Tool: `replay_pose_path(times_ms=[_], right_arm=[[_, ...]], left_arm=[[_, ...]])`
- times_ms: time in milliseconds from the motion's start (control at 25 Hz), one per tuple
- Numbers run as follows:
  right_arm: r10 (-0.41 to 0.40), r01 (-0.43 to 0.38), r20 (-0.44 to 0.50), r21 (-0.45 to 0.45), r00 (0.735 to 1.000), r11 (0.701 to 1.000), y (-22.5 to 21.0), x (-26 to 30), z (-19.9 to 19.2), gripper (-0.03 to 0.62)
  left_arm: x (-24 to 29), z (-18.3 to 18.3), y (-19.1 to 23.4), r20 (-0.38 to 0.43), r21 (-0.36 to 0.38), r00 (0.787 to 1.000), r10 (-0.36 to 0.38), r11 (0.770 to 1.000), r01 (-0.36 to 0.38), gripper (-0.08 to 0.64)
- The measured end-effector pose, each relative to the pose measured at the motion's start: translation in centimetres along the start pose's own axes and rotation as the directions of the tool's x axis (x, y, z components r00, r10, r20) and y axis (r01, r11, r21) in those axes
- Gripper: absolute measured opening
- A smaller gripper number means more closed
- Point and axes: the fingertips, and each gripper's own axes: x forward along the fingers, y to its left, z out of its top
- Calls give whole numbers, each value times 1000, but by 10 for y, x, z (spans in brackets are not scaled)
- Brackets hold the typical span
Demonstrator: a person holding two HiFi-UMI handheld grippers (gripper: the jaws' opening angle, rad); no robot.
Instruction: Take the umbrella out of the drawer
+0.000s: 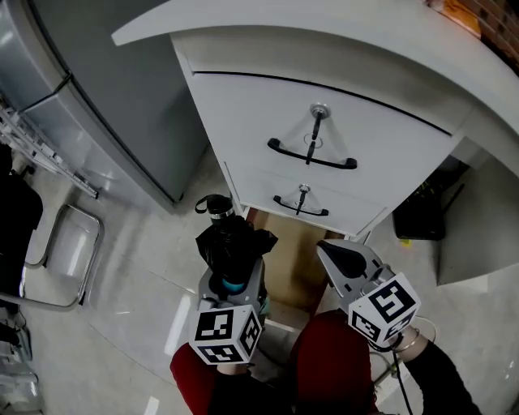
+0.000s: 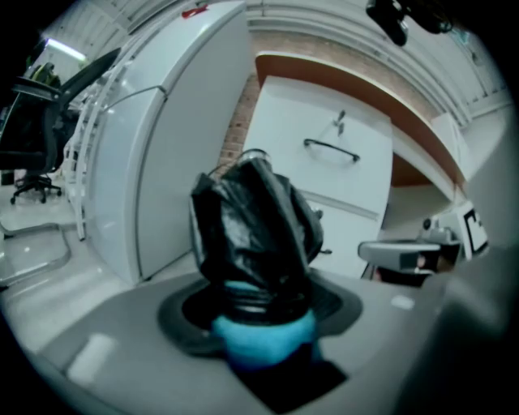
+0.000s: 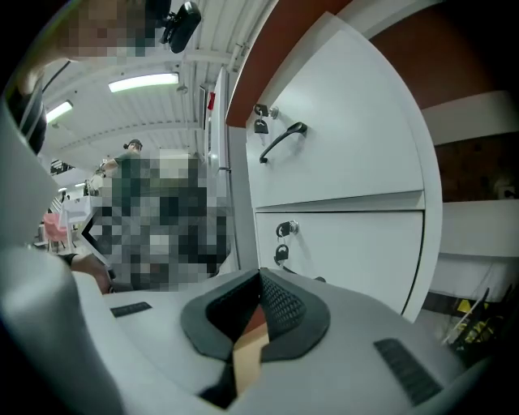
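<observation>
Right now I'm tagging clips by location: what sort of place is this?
Probably an office or workroom. There's a white lockable drawer unit under a curved counter, a tall grey cabinet beside it, and a wheeled office chair under ceiling strip lights.

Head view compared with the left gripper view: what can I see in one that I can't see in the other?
Only the head view shows the open bottom drawer and the person's red-clad legs. Only the left gripper view shows the ceiling overhead. Both show the folded black umbrella gripped in the left claw, the empty right claw beside it, the white drawer fronts with black handles, and the tall grey cabinet.
</observation>
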Motion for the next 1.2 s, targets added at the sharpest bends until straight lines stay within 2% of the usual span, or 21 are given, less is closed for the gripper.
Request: replay_pose_path(times_ms=[480, 960, 1200], right_arm=[[-48, 47, 56, 28, 997, 999, 2, -33, 21, -2], [-75, 70, 156, 32, 985, 997, 17, -62, 56, -3], [-89, 90, 195, 6, 977, 996, 21, -75, 68, -3]], left_arm=[[-36, 24, -12, 32, 104, 998, -47, 994, 43, 245], [-68, 37, -10, 50, 126, 995, -90, 989, 83, 245], [-80, 41, -13, 60, 138, 992, -113, 985, 104, 245]])
